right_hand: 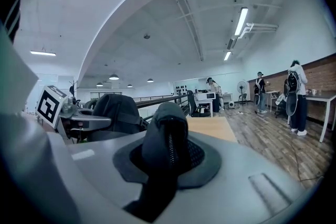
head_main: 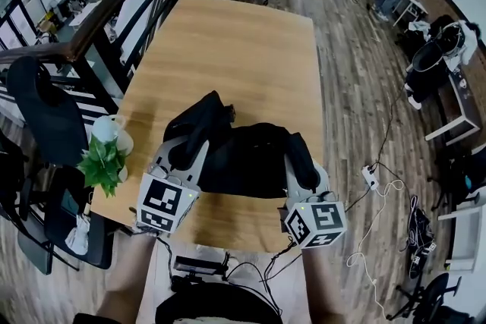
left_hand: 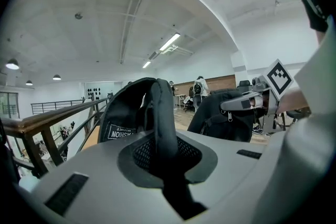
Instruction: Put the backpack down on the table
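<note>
Two grippers clamped on black backpack (head_main: 250, 159): left gripper (head_main: 190, 152) on padded strap (left_hand: 160, 118), right gripper (head_main: 302, 167) on zippered fold (right_hand: 168, 136); jaw tips buried in fabric. Backpack lower centre, over near edge of wooden table (head_main: 243, 49); contact with tabletop unclear. Potted plant (head_main: 102, 159) lower left, railing (head_main: 114, 4) upper left, plank floor (head_main: 357, 87) right. Gripper views alone show ceiling lights (right_hand: 241, 21).
</note>
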The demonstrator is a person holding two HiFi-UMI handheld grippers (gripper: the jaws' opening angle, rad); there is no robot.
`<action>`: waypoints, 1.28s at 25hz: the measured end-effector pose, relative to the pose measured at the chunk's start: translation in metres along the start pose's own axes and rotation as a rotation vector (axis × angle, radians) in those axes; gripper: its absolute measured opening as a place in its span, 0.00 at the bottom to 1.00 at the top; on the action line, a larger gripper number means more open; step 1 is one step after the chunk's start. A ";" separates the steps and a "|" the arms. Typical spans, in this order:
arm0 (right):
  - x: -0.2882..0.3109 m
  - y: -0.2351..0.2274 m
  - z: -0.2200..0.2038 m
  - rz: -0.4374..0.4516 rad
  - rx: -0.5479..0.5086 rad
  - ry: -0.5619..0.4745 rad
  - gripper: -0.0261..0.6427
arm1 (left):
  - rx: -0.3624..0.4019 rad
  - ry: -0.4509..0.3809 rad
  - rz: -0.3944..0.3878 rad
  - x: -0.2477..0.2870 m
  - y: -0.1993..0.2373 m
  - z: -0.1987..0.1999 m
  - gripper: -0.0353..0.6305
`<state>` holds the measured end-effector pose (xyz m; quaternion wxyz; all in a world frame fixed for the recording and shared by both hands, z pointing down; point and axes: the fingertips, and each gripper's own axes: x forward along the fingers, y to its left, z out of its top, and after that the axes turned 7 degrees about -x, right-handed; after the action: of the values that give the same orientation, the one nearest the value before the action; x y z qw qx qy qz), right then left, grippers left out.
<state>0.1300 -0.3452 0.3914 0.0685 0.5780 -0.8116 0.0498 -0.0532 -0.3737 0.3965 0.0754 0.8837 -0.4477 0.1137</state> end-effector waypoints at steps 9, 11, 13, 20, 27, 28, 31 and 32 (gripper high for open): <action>0.044 -0.016 -0.032 -0.032 -0.007 0.052 0.15 | 0.003 0.042 -0.005 0.047 0.024 -0.029 0.11; 0.050 -0.022 -0.039 -0.040 -0.010 0.063 0.15 | -0.004 0.049 -0.014 0.057 0.025 -0.037 0.11; 0.056 -0.028 -0.043 -0.044 -0.012 0.060 0.15 | -0.012 0.048 -0.015 0.066 0.027 -0.041 0.11; 0.072 -0.035 -0.053 -0.041 -0.044 0.069 0.15 | -0.036 0.070 0.000 0.086 0.037 -0.058 0.11; 0.079 -0.046 -0.079 -0.049 -0.013 0.117 0.16 | -0.029 0.102 -0.013 0.098 0.036 -0.073 0.11; 0.080 -0.047 -0.083 -0.051 -0.014 0.124 0.16 | -0.028 0.107 -0.015 0.100 0.035 -0.076 0.11; 0.082 -0.048 -0.096 -0.057 -0.023 0.149 0.16 | -0.023 0.120 -0.014 0.104 0.036 -0.083 0.11; 0.083 -0.048 -0.100 -0.057 -0.026 0.157 0.17 | -0.020 0.123 -0.011 0.105 0.036 -0.085 0.11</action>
<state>0.1544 -0.4220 0.5037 0.1406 0.5944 -0.7874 0.0826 -0.0337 -0.4564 0.5080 0.1124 0.8766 -0.4387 0.1628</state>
